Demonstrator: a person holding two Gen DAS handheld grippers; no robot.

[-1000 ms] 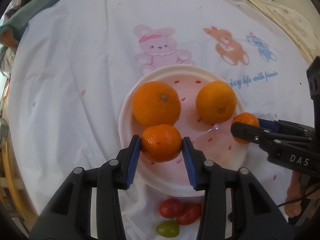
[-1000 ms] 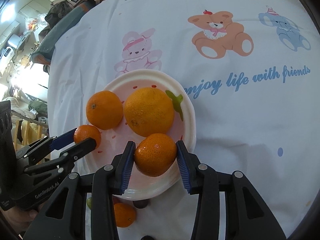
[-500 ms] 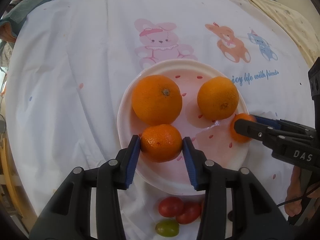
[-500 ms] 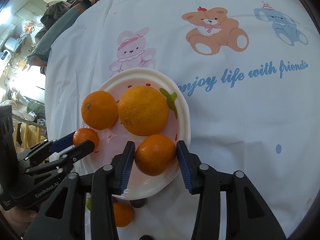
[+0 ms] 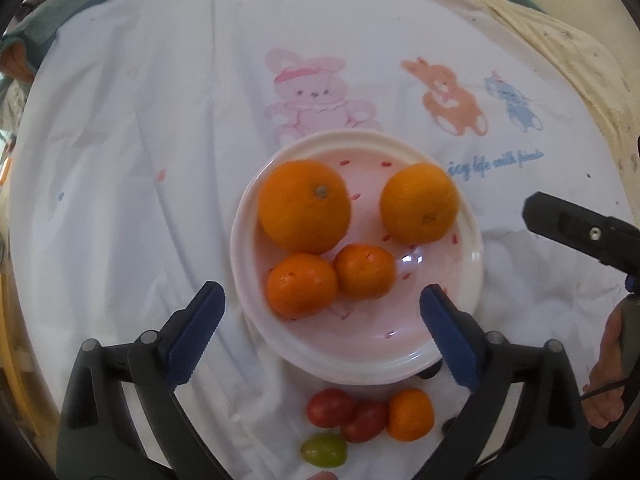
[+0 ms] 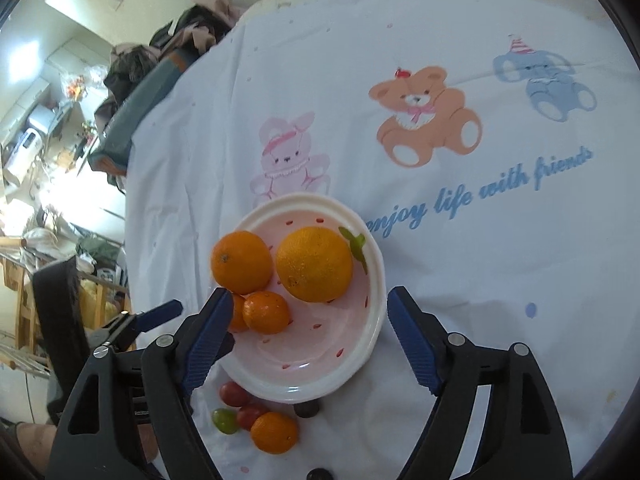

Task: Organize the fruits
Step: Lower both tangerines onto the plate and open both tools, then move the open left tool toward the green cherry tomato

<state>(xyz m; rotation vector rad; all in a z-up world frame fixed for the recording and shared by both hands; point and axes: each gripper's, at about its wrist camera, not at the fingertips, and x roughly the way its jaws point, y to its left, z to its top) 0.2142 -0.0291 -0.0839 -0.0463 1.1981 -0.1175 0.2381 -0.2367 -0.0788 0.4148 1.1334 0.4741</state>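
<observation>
A white and pink plate [image 5: 448, 344] [image 6: 360, 344] sits on the cartoon-print cloth. It holds two big oranges [image 5: 304, 205] [image 5: 419, 201] and two small mandarins [image 5: 301, 290] [image 5: 365, 271], side by side at its near left. My left gripper [image 5: 322, 336] is open and empty, just short of the plate's near rim. My right gripper [image 6: 308, 340] is open and empty, its jaws spread wide over the plate's near half. In the right wrist view the big oranges [image 6: 241, 261] [image 6: 314, 264] and one mandarin [image 6: 265, 312] show.
On the cloth in front of the plate lie a loose mandarin [image 5: 410, 413] [image 6: 274, 432], two red cherry tomatoes [image 5: 329, 402] [image 5: 364, 420], a green one [image 5: 324, 449] and a dark small fruit [image 6: 306, 409]. Room clutter lies beyond the table's left edge.
Both grippers have opened and let go of their mandarins, which now rest on the plate. Both grippers have drawn back and up from the plate.
</observation>
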